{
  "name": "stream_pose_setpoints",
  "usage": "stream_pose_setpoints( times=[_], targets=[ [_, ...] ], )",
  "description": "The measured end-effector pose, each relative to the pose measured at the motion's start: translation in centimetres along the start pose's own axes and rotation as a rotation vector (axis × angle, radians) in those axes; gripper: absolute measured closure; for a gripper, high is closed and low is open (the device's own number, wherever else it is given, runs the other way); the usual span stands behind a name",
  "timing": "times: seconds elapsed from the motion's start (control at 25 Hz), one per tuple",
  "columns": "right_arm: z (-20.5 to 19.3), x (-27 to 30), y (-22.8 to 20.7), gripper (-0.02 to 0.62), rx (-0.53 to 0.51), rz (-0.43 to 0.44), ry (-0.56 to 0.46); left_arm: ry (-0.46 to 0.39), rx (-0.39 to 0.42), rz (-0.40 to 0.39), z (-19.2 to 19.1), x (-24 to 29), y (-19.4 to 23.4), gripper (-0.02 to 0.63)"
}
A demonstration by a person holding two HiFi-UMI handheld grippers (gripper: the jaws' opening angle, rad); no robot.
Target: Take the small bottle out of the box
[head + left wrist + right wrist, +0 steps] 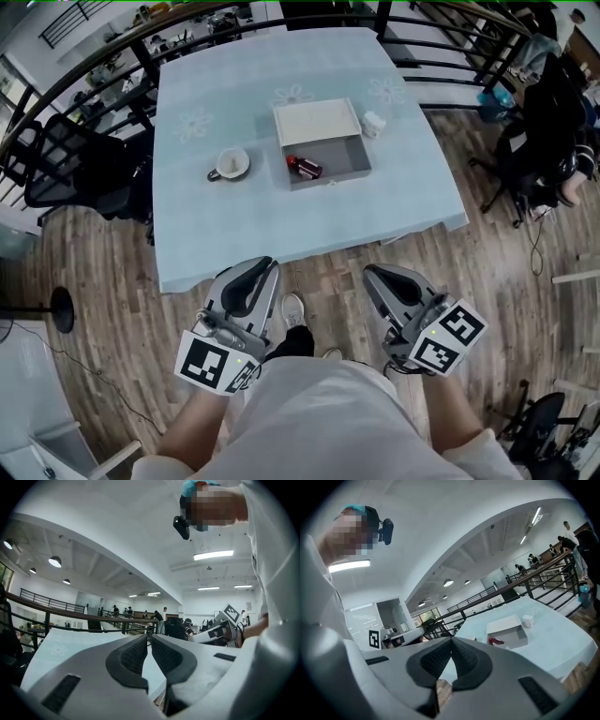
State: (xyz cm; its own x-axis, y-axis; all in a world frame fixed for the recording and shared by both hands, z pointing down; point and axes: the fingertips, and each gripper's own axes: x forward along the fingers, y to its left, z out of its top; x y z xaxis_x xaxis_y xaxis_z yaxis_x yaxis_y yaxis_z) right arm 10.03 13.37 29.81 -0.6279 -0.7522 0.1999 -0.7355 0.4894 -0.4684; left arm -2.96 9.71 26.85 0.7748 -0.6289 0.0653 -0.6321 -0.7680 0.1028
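An open grey box [349, 161] with its white lid [317, 121] folded back stands on the light blue table [234, 225]. In the box's left part lies a small dark red bottle [305, 168]. Both grippers hang over the wooden floor, short of the table's near edge. My left gripper [265, 266] and right gripper [372, 273] are both shut with nothing between their jaws. In the right gripper view, the box [516, 637] and the bottle [496, 641] lie far beyond the shut right gripper [451, 641]. The left gripper [150, 637] view shows only the table's cloth [65, 646].
A white cup [230, 164] sits left of the box, and a small white jar [373, 123] stands at its right. Black office chairs [70, 164] and a dark railing [112, 47] flank the table. A person sits at the far right [553, 122].
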Motion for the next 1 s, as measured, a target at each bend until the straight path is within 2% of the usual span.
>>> stream_pose_setpoints(
  times=[0.48, 1.0],
  targets=[
    [3.0, 8.2, -1.6, 0.574, 0.002, -0.044, 0.016, 0.006, -0.019, -0.032, 0.9, 3.0, 8.6, 0.583],
    [3.3, 12.9, -4.0, 0.574, 0.017, -0.069, 0.034, 0.044, -0.036, -0.048, -0.7, 4.7, 12.9, 0.583]
  ],
)
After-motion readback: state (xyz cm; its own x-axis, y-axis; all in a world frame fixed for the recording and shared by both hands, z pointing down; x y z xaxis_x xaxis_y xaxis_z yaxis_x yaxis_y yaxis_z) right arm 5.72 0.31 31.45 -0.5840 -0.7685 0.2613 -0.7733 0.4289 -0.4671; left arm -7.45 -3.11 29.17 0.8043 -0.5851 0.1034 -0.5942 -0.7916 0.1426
